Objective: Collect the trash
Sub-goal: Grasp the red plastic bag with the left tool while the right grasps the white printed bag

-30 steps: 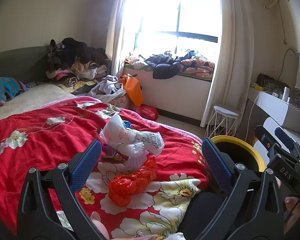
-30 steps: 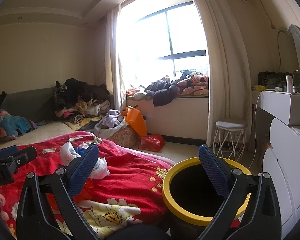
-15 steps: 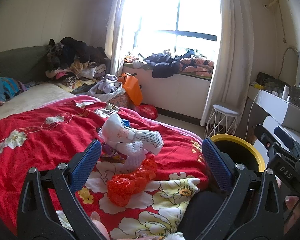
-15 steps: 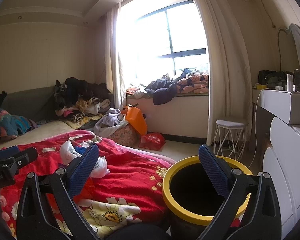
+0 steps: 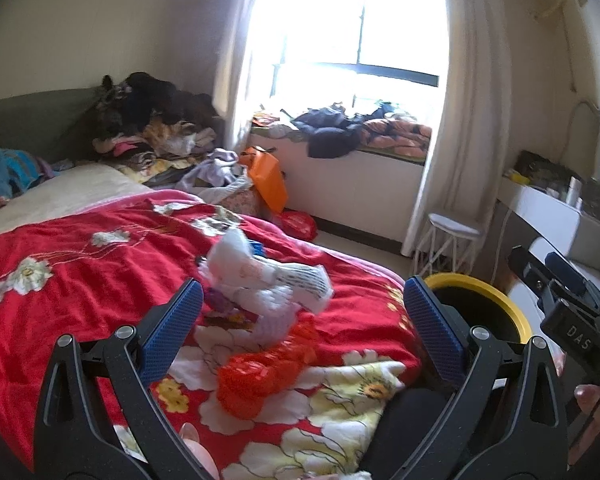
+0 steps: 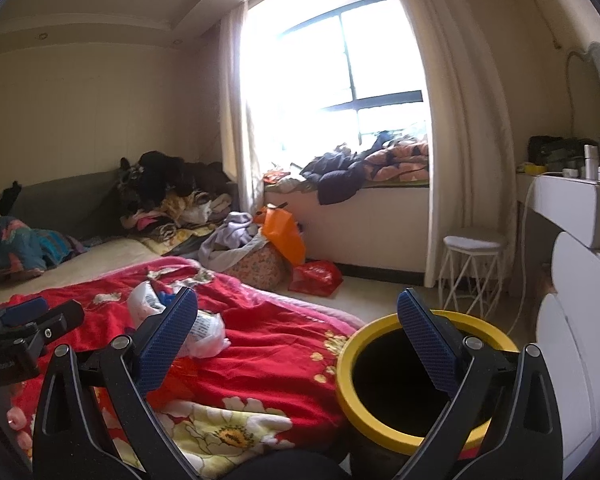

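Left wrist: tongs [image 5: 300, 328] agape, blurred wrappers [image 5: 264, 280] near blanket edge [image 5: 388, 292]

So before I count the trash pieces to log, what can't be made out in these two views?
- White wrappers, left wrist view: motion-blurred, count and print unreadable.
- The same pile, right wrist view: partly behind the right gripper.
- Yellow-rimmed bin: inside too dark to see contents.
- Red plastic bag: what lies beneath is hidden.

A lived-in bedroom — red floral bedspread [image 5: 80, 280], curtained window [image 6: 340, 72], heaped clothes [image 6: 168, 192].
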Motion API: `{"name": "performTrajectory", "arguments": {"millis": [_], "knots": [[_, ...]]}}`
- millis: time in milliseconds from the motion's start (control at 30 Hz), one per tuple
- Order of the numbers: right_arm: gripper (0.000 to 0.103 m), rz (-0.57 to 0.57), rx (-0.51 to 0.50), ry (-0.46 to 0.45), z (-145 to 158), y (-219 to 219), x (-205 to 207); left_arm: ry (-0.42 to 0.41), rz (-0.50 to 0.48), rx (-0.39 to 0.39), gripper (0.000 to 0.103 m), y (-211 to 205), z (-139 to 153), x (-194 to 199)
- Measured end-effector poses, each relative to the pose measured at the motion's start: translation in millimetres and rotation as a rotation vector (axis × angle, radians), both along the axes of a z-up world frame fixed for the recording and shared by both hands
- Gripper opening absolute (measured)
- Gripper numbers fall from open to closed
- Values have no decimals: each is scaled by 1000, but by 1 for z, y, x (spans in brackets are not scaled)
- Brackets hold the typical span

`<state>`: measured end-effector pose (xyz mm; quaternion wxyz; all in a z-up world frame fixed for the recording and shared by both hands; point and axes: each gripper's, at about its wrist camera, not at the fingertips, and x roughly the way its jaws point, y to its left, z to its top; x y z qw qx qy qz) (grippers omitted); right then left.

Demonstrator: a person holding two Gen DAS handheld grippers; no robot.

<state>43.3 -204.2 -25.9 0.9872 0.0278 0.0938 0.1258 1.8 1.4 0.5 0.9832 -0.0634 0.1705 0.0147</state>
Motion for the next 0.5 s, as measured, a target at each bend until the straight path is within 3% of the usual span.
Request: {"name": "performTrajectory", "arguments": {"millis": [500], "knots": [[97,219,-12,123,16,79,53,7,204,-73,93,78,-2,2]]}}
